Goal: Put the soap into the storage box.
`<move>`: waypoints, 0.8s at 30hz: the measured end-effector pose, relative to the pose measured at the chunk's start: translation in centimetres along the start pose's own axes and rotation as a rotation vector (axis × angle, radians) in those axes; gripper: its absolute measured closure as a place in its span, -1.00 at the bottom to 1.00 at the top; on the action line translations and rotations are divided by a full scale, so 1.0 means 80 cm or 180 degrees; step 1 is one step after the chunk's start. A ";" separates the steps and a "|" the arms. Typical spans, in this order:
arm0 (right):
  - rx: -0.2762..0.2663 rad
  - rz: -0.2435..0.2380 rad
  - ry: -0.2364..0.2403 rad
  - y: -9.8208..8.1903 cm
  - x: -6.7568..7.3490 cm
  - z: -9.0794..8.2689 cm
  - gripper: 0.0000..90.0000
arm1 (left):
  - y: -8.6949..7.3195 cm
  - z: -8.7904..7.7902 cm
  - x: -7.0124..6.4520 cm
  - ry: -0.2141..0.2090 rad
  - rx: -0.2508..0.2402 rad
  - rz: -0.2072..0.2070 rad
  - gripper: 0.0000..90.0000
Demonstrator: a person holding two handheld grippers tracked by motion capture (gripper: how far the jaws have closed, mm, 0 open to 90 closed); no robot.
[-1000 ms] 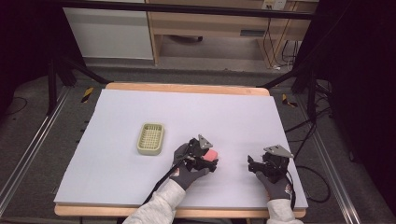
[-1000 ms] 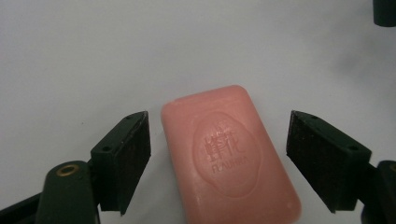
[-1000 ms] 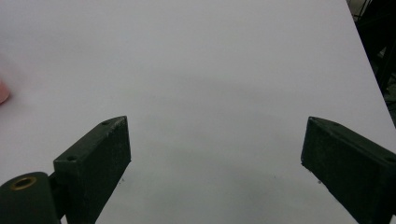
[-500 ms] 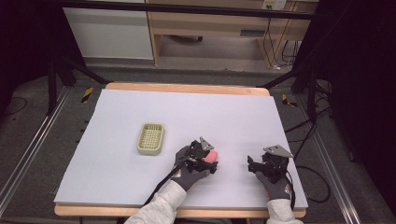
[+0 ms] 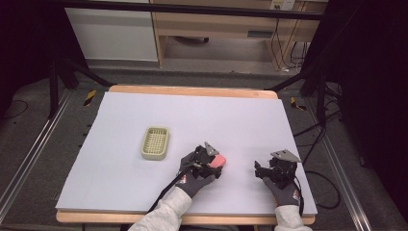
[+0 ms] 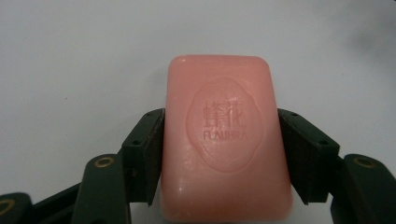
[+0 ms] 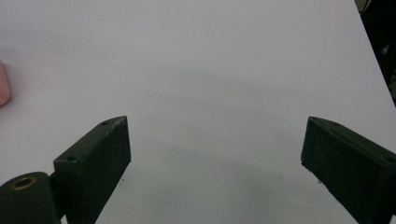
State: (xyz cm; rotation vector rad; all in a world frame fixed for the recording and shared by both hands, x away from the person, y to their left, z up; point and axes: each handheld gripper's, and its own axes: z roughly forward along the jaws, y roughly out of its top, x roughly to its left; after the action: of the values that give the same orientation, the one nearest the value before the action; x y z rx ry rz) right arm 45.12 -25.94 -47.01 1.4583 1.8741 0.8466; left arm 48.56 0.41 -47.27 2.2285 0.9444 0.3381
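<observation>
A pink bar of soap (image 6: 226,140) with a stamped oval mark lies flat on the white table. My left gripper (image 6: 223,154) has just closed its jaws; both pads now press on the bar's long sides. From above, that gripper (image 5: 215,165) sits near the table's front middle with the soap (image 5: 219,160) at its tip. My right gripper (image 7: 215,168) stands open over bare table, nothing between its fingers. In the high view it (image 5: 262,172) rests at the front right. An edge of the soap (image 7: 3,84) shows at the far left of the right gripper view.
A pale green slatted soap dish (image 5: 155,143) lies on the white table top (image 5: 192,115), left of and a little beyond the left gripper. The table's right edge is close to the right gripper. Dark floor, cables and rails surround the table.
The left gripper's jaws have closed onto the pink soap. Neither hand has shifted place, and the soap dish is where it was.
</observation>
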 end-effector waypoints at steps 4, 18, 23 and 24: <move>0.0001 0.0001 -0.0001 0.000 0.000 0.000 -0.81 | 0.000 0.000 0.000 0.0000 0.0012 0.0009 -0.19; -0.0003 0.0001 -0.0008 0.000 0.000 0.000 -0.81 | -0.002 -0.018 0.005 -0.0072 0.0031 0.0168 -0.18; 0.0000 0.0002 -0.0009 0.000 0.000 0.000 -0.81 | -0.010 -0.017 0.008 -0.0093 0.0104 0.0173 -0.18; 0.0003 -0.0005 -0.0014 0.000 0.000 0.000 -0.81 | -0.012 -0.016 0.009 -0.0092 0.0074 0.0176 -0.18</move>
State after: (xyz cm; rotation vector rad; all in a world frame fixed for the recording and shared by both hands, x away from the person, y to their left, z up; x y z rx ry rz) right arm 45.11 -25.94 -47.01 1.4580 1.8724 0.8412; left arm 47.92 2.03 -46.98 2.2781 0.8770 0.3205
